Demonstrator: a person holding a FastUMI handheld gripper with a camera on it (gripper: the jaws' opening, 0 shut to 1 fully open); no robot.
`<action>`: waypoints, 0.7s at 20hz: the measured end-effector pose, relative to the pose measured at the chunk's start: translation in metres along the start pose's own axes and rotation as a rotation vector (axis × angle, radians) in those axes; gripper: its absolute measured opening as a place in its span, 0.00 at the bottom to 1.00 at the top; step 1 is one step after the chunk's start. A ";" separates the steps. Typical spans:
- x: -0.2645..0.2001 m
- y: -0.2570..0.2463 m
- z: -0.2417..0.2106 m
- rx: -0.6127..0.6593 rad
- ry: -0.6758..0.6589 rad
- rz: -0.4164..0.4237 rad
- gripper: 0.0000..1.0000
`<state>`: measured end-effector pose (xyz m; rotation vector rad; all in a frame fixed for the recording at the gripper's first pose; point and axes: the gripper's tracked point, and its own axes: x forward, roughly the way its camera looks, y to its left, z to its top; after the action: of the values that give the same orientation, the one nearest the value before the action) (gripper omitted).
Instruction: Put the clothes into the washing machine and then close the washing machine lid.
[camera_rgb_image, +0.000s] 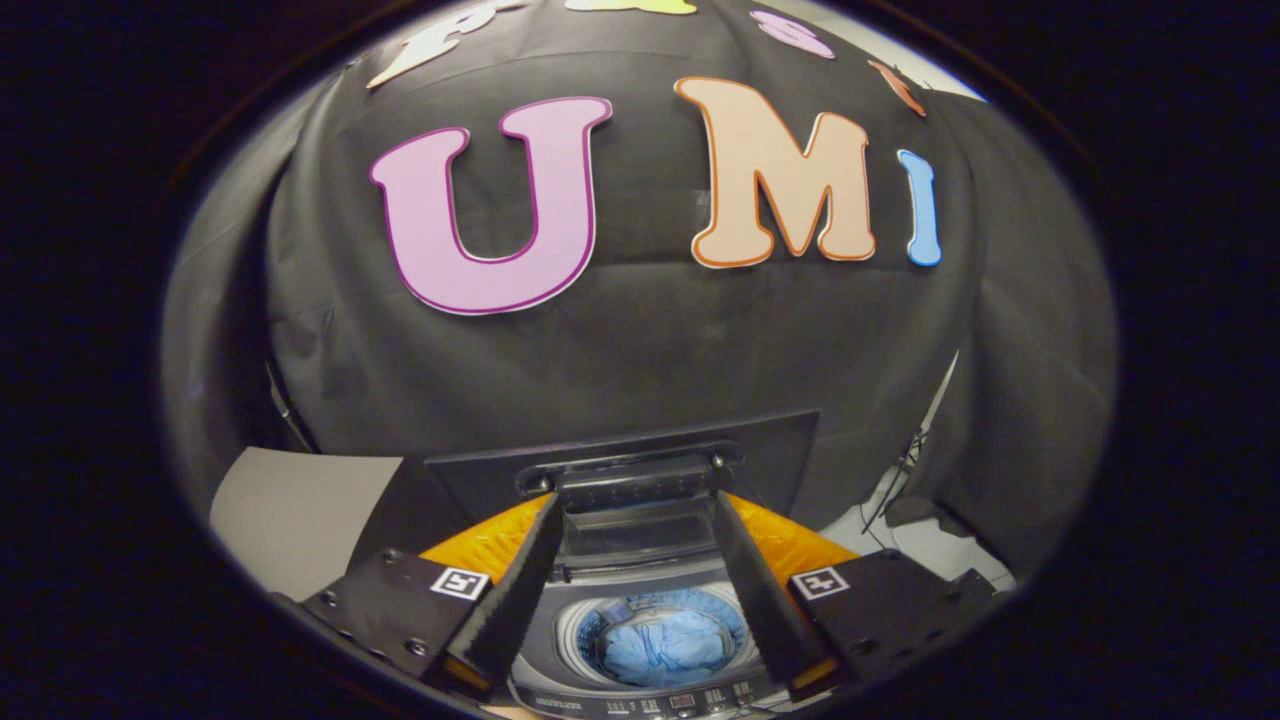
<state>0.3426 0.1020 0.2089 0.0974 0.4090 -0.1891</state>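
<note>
A small top-loading washing machine (560, 655) stands just ahead of my fingers, seen between them. Its round drum holds crumpled blue clothes (660, 645). The dark lid (640, 470) is raised upright behind the opening, on its hinge at the back of the machine. My gripper (642, 585) is open, the two fingers spread wide to either side of the drum, above the machine and touching nothing. Nothing lies between the fingers.
An orange surface (490, 540) shows to both sides of the machine under it. A pale grey board (295, 510) lies to the left. A light floor with a black stand leg (895, 495) is off to the right. Black cloth wall hangs behind.
</note>
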 end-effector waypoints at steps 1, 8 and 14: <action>0.005 0.002 0.001 0.003 0.002 0.003 0.96; 0.053 0.023 0.029 0.009 -0.060 0.019 0.96; 0.103 0.035 0.034 -0.023 -0.101 0.012 0.95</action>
<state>0.4556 0.1145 0.2005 0.0673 0.3100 -0.1768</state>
